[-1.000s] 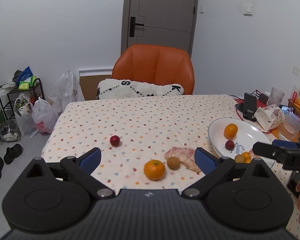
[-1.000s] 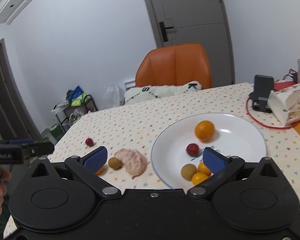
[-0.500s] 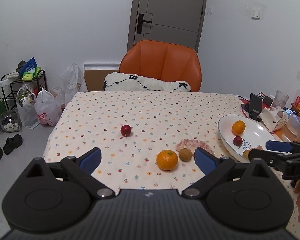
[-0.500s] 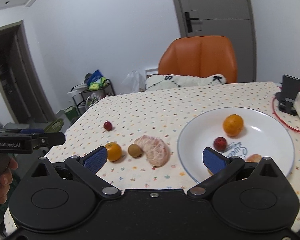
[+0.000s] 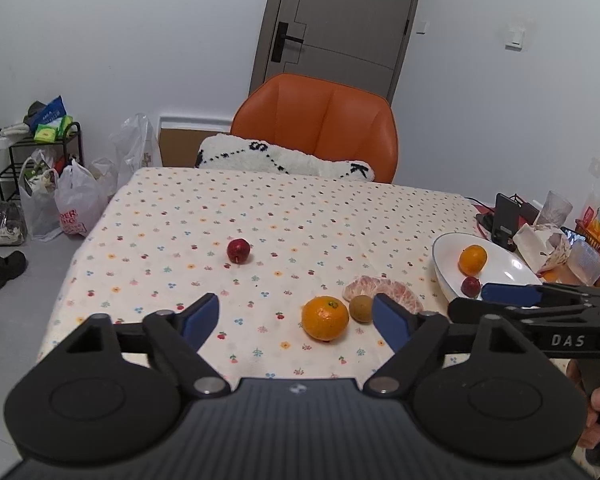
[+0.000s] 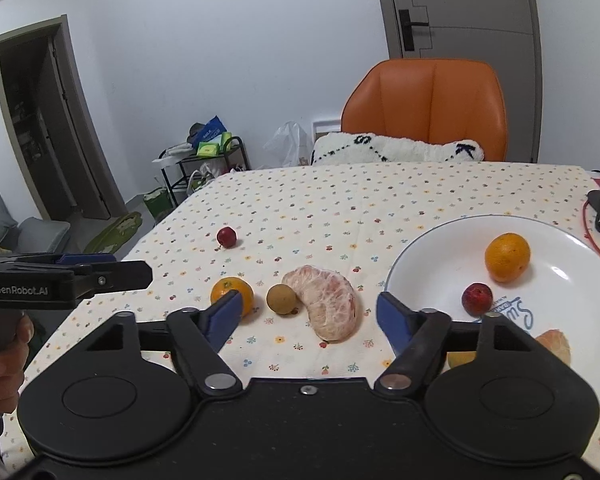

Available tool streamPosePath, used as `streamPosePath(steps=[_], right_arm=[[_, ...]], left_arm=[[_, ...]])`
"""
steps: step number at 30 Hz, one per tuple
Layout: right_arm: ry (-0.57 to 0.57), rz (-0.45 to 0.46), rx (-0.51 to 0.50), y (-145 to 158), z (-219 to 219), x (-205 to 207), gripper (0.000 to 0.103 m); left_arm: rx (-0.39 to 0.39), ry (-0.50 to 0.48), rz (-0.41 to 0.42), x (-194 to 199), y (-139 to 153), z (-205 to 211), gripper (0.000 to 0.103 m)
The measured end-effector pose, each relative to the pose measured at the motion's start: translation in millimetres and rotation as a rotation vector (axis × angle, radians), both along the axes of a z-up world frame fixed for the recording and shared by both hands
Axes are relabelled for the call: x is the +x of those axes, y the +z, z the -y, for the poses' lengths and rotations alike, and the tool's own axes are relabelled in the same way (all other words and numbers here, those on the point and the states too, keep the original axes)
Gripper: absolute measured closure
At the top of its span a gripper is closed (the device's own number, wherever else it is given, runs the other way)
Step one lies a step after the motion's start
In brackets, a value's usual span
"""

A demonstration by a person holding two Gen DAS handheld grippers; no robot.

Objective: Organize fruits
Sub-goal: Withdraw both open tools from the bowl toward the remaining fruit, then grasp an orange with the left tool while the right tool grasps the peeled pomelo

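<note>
On the dotted tablecloth lie an orange point(image 5: 325, 318) point(image 6: 232, 296), a small brown kiwi point(image 5: 361, 309) point(image 6: 281, 299), a peeled pomelo piece point(image 5: 384, 293) point(image 6: 328, 307) and, farther back, a small red fruit point(image 5: 238, 251) point(image 6: 226, 237). The white plate point(image 5: 504, 264) point(image 6: 432, 256) at the right holds an orange point(image 6: 507, 257), a red fruit point(image 6: 477, 299) and partly hidden orange pieces. My left gripper point(image 5: 296, 322) hovers open near the table's front edge, the orange between its fingers' line. My right gripper point(image 6: 310, 320) is open above the pomelo and kiwi.
An orange chair point(image 5: 320, 136) with a white cushion point(image 5: 284, 160) stands at the far side. A phone stand point(image 5: 506, 220), a tissue pack point(image 5: 540, 246) and a glass point(image 5: 556, 210) crowd the right edge. Bags and a rack point(image 5: 40, 184) sit on the floor, left.
Both grippers have swung leftward across the table. The right gripper's view moved from the plate to the pomelo and kiwi. No fruit has moved.
</note>
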State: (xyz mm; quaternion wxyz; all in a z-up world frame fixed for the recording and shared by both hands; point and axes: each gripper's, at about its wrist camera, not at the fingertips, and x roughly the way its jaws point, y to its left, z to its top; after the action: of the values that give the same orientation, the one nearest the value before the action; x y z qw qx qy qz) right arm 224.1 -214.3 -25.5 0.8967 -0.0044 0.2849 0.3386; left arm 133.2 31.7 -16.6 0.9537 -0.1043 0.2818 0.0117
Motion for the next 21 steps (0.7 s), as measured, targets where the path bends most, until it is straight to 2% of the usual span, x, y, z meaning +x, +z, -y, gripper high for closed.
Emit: streamPosePath(steps=[6,14,21], right_arm=[[0.012,-0.009,-0.024,-7,-10,10,0.039],[0.022,0.008,-0.08,-15,-25,20,0.04],[0.028,0.037,-0.13,-19,-35,20,0.045]], left_arm=[[-0.018,-0.003,-0.03,14,-12,-1,0.037],[-0.036,-0.029,-0.054,32,-26,4,0.046],[-0.048,-0.053,-0.029,40,-31,9,0.052]])
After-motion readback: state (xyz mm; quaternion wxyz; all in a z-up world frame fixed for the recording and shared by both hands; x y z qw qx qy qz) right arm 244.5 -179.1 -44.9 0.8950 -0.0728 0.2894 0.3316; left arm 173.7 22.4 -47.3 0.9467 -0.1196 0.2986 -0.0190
